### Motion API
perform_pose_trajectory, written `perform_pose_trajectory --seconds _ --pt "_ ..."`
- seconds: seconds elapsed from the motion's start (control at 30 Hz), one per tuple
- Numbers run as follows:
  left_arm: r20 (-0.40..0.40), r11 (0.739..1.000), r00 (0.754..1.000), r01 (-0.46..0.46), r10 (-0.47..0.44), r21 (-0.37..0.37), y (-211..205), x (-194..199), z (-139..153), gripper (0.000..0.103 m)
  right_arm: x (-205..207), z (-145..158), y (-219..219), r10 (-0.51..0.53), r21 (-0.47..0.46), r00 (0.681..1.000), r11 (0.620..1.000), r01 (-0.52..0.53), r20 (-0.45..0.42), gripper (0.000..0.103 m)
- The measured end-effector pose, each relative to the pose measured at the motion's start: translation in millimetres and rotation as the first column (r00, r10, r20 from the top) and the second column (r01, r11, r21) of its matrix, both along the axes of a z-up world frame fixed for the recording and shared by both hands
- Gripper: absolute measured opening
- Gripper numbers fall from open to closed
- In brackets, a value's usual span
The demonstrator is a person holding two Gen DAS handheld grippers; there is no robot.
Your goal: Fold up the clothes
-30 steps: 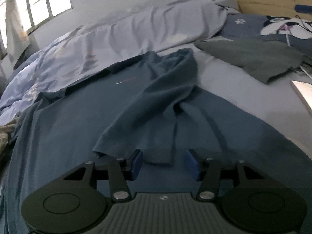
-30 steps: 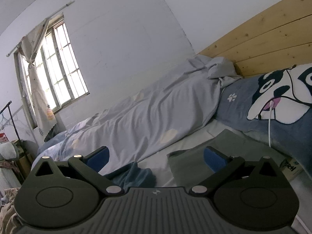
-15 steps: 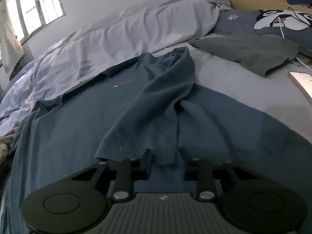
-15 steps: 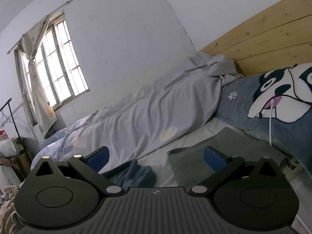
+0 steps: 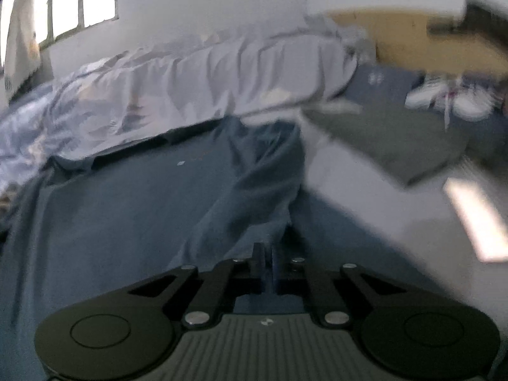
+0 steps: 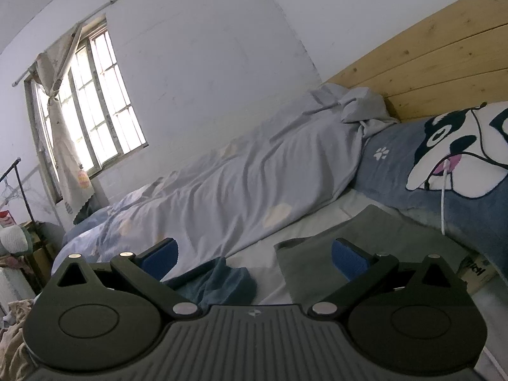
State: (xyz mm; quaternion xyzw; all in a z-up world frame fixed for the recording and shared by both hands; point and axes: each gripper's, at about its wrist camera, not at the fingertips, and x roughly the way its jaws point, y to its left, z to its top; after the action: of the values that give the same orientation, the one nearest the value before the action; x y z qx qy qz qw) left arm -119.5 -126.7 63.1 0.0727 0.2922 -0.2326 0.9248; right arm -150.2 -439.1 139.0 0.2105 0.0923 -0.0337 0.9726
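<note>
A dark blue long-sleeved shirt [image 5: 127, 209] lies spread over the bed, one sleeve [image 5: 250, 187] folded across its body toward me. My left gripper [image 5: 266, 265] is shut on the cuff end of that sleeve, lifted a little off the shirt; the left wrist view is blurred by motion. My right gripper [image 6: 254, 255] hovers above the bed, open and holding nothing. Below it, a bunched part of the blue shirt [image 6: 219, 281] shows, with a folded grey-green garment [image 6: 381, 238] to the right.
A rumpled light-grey duvet [image 6: 241, 184] runs along the wall side of the bed. A dog-print pillow [image 6: 444, 158] leans on the wooden headboard [image 6: 428, 57], with a white cable [image 6: 443, 203]. A pale flat object [image 5: 476, 219] lies at the right. The window [image 6: 101, 108] is at the left.
My left gripper went from open around the sleeve cuff to shut on it and is now swinging with the cuff, blurring its view. The right gripper stayed open, nearly still.
</note>
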Motion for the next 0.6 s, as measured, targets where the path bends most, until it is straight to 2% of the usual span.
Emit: perform_pose_trajectory --seconds 0.07,0.1,0.17,0.23,0.27,0.3,0.4,0.5,0.6 --pt "-0.014 0.989 1.000 0.006 -0.008 -0.150 12 2 18 0.003 1 0 1 0.010 -0.003 1.000 1.000 -0.010 -0.002 0.103" --pt "-0.020 0.971 1.000 0.012 -0.017 -0.239 20 3 27 0.003 2 -1 3 0.013 -0.009 1.000 1.000 -0.013 -0.004 0.103" --pt "-0.023 0.899 0.999 0.026 -0.040 -0.438 39 5 43 0.003 2 -1 5 0.018 -0.017 1.000 1.000 -0.018 -0.006 0.103" --pt "-0.051 0.817 0.998 -0.010 -0.024 -0.577 59 10 49 0.003 3 -1 6 0.020 -0.018 1.000 1.000 -0.020 -0.006 0.103" --pt "-0.091 0.774 0.996 -0.051 -0.008 -0.631 69 16 48 0.003 3 -1 7 0.020 -0.018 1.000 1.000 -0.020 -0.007 0.103" --pt "-0.133 0.748 0.991 -0.098 0.013 -0.657 77 22 44 0.003 3 -2 7 0.020 -0.017 1.000 1.000 -0.020 -0.008 0.103" --pt "-0.243 0.726 0.967 -0.219 0.073 -0.652 97 37 21 0.002 4 -2 8 0.023 -0.019 1.000 1.000 -0.023 -0.007 0.103" --pt "-0.400 0.691 0.910 -0.358 0.109 -0.628 116 53 -17 0.002 4 -2 10 0.029 -0.024 1.000 0.999 -0.029 -0.008 0.103" --pt "-0.491 0.665 0.861 -0.445 0.134 -0.599 131 62 -45 0.002 5 -2 11 0.032 -0.027 0.999 0.999 -0.032 -0.009 0.103"
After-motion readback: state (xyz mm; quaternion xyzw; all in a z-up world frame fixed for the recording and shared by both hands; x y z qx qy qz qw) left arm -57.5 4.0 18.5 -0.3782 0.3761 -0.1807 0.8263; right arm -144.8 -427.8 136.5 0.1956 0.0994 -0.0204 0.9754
